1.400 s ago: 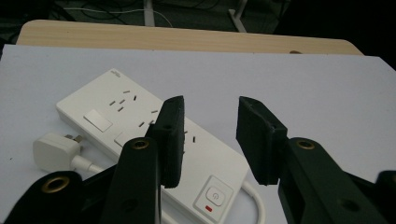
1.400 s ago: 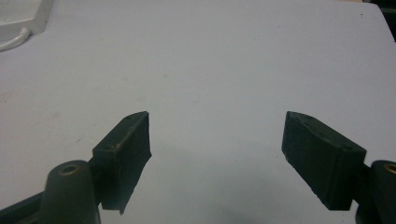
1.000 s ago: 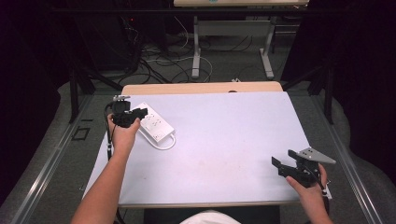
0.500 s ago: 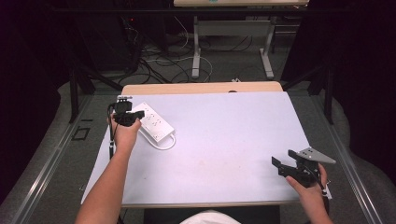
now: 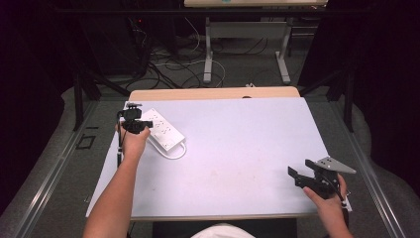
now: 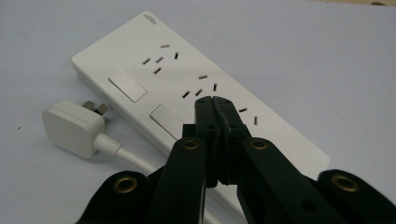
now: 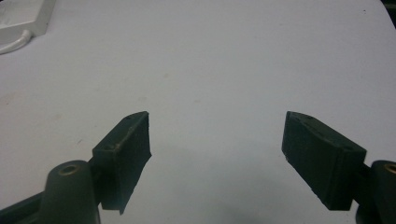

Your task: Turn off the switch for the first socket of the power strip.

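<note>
A white power strip point(image 5: 163, 130) lies at the table's far left, its white cable looped beside it. The left gripper view shows the strip point(image 6: 187, 88) with sockets and two switches, and its white plug point(image 6: 72, 126) lying loose on the table to the left. My left gripper point(image 6: 215, 100) is shut with nothing between its jaws, its tips just over the strip's middle; in the high view it point(image 5: 147, 124) hovers at the strip's left end. My right gripper point(image 5: 292, 174) stands open near the front right edge, over bare table point(image 7: 217, 135).
The white tabletop point(image 5: 237, 144) stretches wide between the two grippers. A corner of the strip and cable point(image 7: 21, 28) shows at the right gripper view's top left. Beyond the table's far edge are floor cables and table legs point(image 5: 208, 54).
My left hand and gripper have drawn slightly left and toward the far edge over the strip's left end. The right gripper has stayed put.
</note>
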### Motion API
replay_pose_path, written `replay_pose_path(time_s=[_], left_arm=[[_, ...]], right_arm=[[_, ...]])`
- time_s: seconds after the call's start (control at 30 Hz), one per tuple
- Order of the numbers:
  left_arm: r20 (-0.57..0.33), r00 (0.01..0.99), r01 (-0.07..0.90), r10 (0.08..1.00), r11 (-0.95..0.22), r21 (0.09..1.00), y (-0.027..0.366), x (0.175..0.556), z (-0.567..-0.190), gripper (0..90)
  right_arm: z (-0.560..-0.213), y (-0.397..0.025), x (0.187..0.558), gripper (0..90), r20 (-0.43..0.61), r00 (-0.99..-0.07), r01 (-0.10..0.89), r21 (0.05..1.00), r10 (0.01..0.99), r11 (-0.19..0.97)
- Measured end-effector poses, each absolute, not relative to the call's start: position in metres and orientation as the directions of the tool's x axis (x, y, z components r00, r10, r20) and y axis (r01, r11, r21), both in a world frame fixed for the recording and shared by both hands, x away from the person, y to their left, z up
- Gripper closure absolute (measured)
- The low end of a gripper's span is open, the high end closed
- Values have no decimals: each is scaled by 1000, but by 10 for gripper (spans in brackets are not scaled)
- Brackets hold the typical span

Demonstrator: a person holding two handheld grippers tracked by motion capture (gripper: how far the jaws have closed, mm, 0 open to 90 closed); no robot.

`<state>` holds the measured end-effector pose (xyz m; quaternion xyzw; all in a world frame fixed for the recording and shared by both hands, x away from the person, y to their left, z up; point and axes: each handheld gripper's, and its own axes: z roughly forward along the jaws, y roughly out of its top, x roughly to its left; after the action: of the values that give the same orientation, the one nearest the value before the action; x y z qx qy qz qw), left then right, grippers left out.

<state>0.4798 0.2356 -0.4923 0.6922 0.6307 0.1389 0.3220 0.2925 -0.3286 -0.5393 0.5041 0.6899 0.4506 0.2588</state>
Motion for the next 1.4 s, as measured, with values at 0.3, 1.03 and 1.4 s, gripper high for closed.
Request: replay_pose_path(time_s=[0.3, 1.03, 1.4], left_arm=[[-217, 151, 806, 964, 7, 592, 235, 487, -502, 900], [-202, 154, 850, 967, -25, 527, 233, 493, -514, 900], [-181, 163, 850, 970, -45, 525, 228, 494, -516, 900]], right_arm=[[-539, -329, 293, 229, 106, -358, 478, 875, 928, 84], [-540, -328, 293, 229, 116, -362, 474, 877, 925, 76], [-541, -328, 294, 229, 119, -358, 472, 879, 926, 70]])
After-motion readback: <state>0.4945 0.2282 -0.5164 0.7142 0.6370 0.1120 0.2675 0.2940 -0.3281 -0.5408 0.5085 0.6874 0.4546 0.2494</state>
